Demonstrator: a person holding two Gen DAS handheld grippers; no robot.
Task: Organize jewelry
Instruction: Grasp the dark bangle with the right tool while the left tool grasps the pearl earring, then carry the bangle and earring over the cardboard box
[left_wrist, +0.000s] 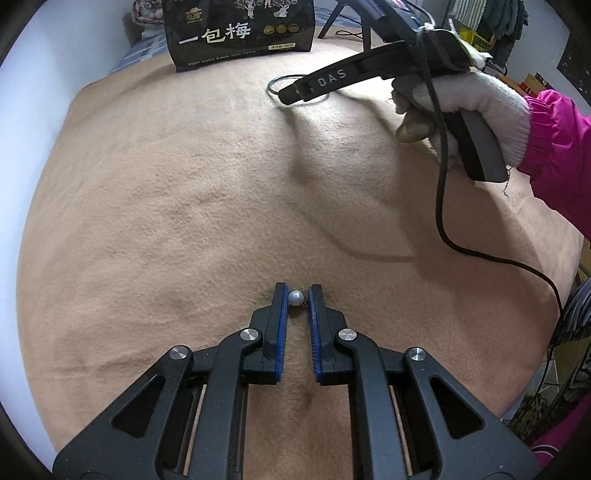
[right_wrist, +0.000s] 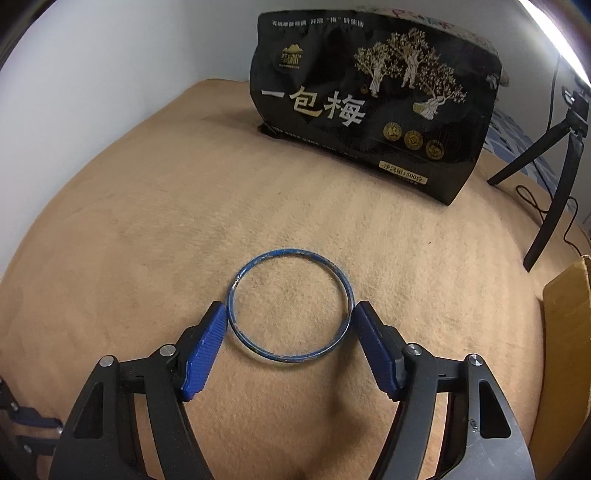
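Left gripper (left_wrist: 296, 295) pinches a pearl (left_wrist: 296, 297); "DAS"-marked right gripper (right_wrist: 290, 314) straddles a bangle (right_wrist: 290, 357), its pads touching.

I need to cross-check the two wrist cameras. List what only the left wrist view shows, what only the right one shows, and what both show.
Left wrist only: the left gripper shut on a pearl, and a gloved hand holding the right gripper.

Right wrist only: the right gripper with a pad at each side of the bangle, which lies flat, and a cardboard edge.

Both: bangle, tan blanket, black bag, tripod.

"一包梅" on black bag (right_wrist: 373, 110), "DAS" on tool (left_wrist: 295, 296)
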